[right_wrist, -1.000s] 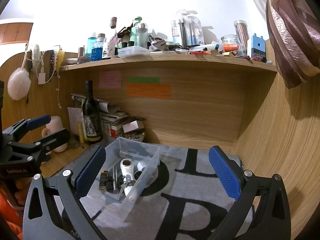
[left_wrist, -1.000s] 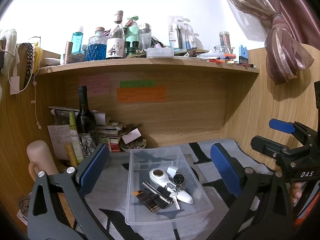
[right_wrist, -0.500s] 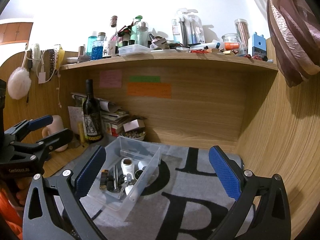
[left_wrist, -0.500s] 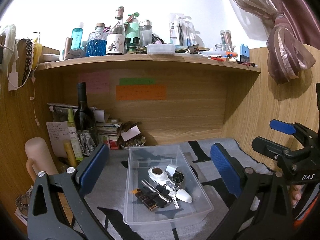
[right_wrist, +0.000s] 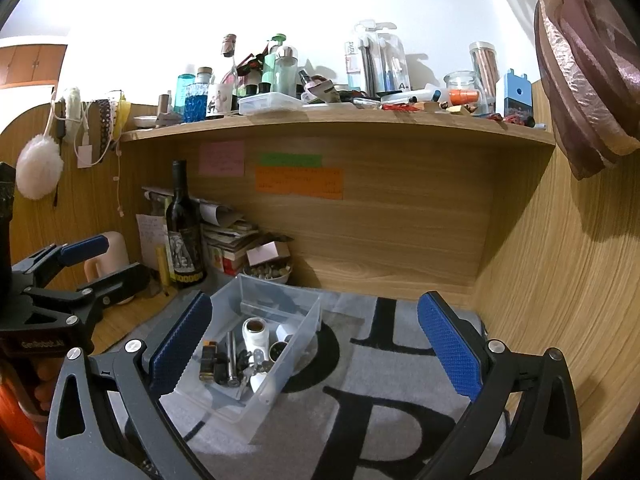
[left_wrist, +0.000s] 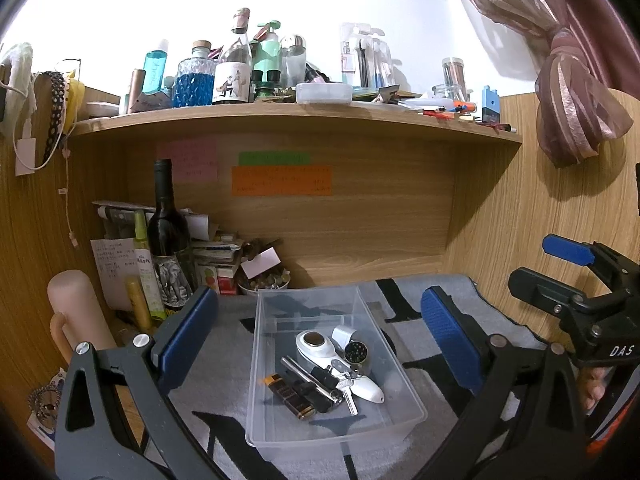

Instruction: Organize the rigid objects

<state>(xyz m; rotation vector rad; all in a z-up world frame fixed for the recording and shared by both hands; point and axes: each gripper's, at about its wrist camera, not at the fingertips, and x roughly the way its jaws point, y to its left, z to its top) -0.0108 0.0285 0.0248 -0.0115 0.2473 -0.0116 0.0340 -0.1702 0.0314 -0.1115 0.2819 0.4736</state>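
A clear plastic bin (left_wrist: 408,412) sits on a grey mat with black letters; it also shows in the right wrist view (right_wrist: 308,322). Inside lie a white oval device (left_wrist: 340,364), a black and gold lighter (left_wrist: 290,396), a metal rod (left_wrist: 308,376), keys (left_wrist: 348,388) and a small round dark tin (left_wrist: 356,352). My left gripper (left_wrist: 320,336) is open and empty, held above and in front of the bin. My right gripper (right_wrist: 316,344) is open and empty, to the right of the bin over the mat.
A wine bottle (left_wrist: 168,236), stacked papers and boxes (left_wrist: 216,256), a small bowl (left_wrist: 264,282) and a beige mug (left_wrist: 76,320) crowd the back left corner. A shelf (left_wrist: 296,114) above holds several bottles and jars. Wooden walls close in behind and right. A curtain (left_wrist: 576,112) hangs upper right.
Both views have shifted only slightly, the left gripper drifting a little. Both grippers stay open and the bin's contents have not moved.
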